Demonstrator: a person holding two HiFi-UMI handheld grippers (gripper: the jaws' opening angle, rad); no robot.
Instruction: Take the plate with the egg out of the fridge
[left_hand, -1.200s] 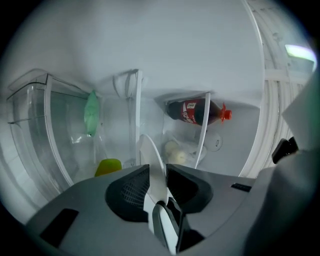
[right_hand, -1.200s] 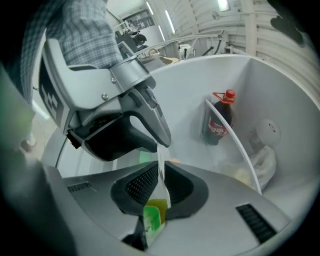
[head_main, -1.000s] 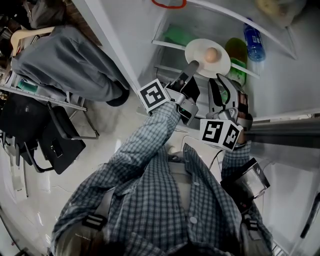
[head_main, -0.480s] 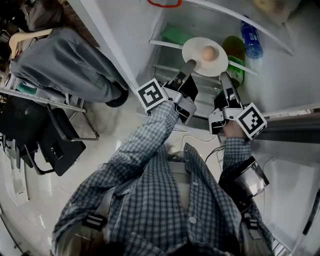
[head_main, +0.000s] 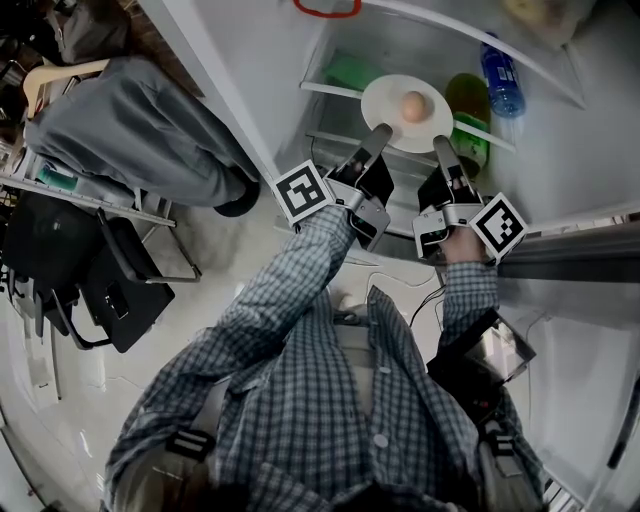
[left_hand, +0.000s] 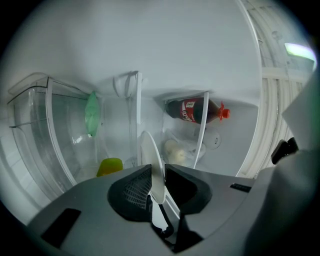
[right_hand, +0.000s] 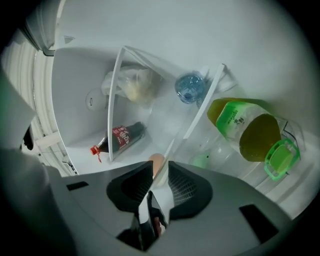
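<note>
**Fridge** (head_main: 420, 40): white, smooth moulded plastic walls, door open. Flat shelves with a thin white front rail (head_main: 330, 88); one clear, curved plastic drawer (left_hand: 45, 130).

**Green bottle** (head_main: 470, 120): translucent plastic cylinder with a green cap, lying just beside the plate on its right.

**Cola bottle** (left_hand: 192, 110): dark, red label and cap, on its side on a shelf further in.

**Blue bottle** (head_main: 503, 70): small, clear blue plastic, well behind the plate.

**Left claw** (head_main: 378, 135): matt black, ribbed pads. Its jaws have just been closing. The plate's near-left rim is between them, and the pads appear to press both faces.

**Right claw** (head_main: 442, 148): same make. Its jaws stand narrowly apart astride the near-right rim, with a gap on one side.

**Plate** (head_main: 385, 105): round, thin, glossy white, inside the fridge at the shelf front over the rail.

**Egg** (head_main: 412, 105): smooth, pale brown oval near the plate's centre.

**Clearance**: tight on the right, where the right claw sits between the rim and the green bottle. The fridge mouth is open on the side toward the person.
</note>
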